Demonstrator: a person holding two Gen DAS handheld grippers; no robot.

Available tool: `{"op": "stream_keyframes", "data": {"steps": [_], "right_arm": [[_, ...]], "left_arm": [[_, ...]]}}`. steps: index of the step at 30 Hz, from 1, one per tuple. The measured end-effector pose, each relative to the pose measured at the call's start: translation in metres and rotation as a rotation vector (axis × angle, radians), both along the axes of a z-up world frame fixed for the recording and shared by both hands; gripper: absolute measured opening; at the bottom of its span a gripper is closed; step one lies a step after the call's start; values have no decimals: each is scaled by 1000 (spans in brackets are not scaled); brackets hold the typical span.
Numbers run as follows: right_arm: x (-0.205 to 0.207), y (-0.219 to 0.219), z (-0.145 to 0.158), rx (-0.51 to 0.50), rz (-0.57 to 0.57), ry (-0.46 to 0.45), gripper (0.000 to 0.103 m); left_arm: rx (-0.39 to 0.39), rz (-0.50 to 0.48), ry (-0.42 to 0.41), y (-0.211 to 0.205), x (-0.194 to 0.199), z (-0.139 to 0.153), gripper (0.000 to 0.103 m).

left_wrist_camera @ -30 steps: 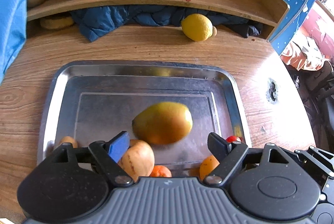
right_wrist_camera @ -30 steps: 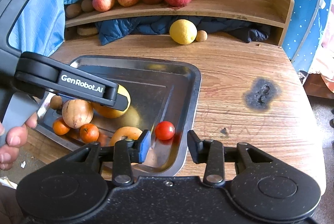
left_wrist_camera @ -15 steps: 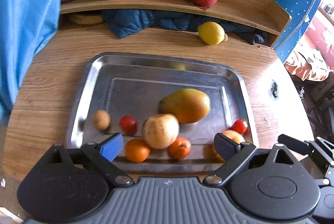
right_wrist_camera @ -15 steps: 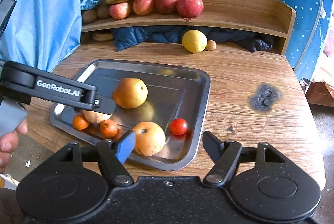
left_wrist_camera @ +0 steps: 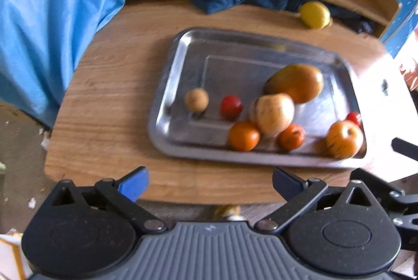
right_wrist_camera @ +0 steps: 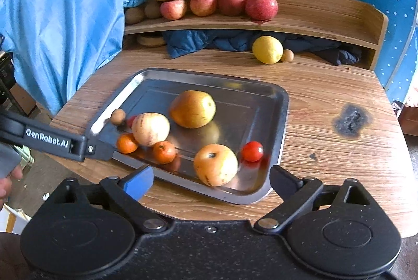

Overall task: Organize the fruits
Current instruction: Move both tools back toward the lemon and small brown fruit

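The metal tray [right_wrist_camera: 283, 107] sits close to the near edge of the wooden surface [right_wrist_camera: 326, 86], so a knock from either gripper could slide it off or set the round fruit rolling. It holds a mango [right_wrist_camera: 192, 109], two pale apples, two small oranges, two tomatoes and a small brown fruit. Both the left gripper [left_wrist_camera: 210, 182] and right gripper [right_wrist_camera: 211, 182] are opening wide with nothing between their jaws.

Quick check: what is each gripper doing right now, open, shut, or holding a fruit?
Left gripper: fingers opening, nothing between them.
Right gripper: fingers opening, nothing held, above the tray's near edge.
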State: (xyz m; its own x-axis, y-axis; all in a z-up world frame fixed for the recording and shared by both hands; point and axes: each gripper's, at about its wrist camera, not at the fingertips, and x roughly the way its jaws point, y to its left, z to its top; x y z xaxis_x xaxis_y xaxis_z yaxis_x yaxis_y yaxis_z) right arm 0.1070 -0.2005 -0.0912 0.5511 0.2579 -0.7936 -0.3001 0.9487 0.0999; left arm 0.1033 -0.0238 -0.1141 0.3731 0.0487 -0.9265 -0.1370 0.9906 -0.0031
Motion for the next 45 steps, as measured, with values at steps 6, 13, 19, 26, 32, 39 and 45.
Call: {"op": "stream_keyframes", "data": {"steps": [6,13,19,26,32,39,45], "right_arm": [[3,9,-1,13,43,16,101],[17,10,-2,26,45,16,102],[36,11,0,35,42,6,102],[62,5,0,36,15,8,102],[81,-3,-3,32,-17,12,102],[101,-15,-8,26,-73,22,102],[112,-22,-16,21,-115,46,102]], "left_arm": [[31,10,16,4,4,0,102],[49,21,4,8,21,4,102],[56,18,-10,7,46,9,102],[59,-23,-8,-1,76,7,102],[55,-57,-14,-9,102,7,102],[54,-123,-12,-24,130,2,102],[46,-166,-13,-35,149,-2,102]]}}
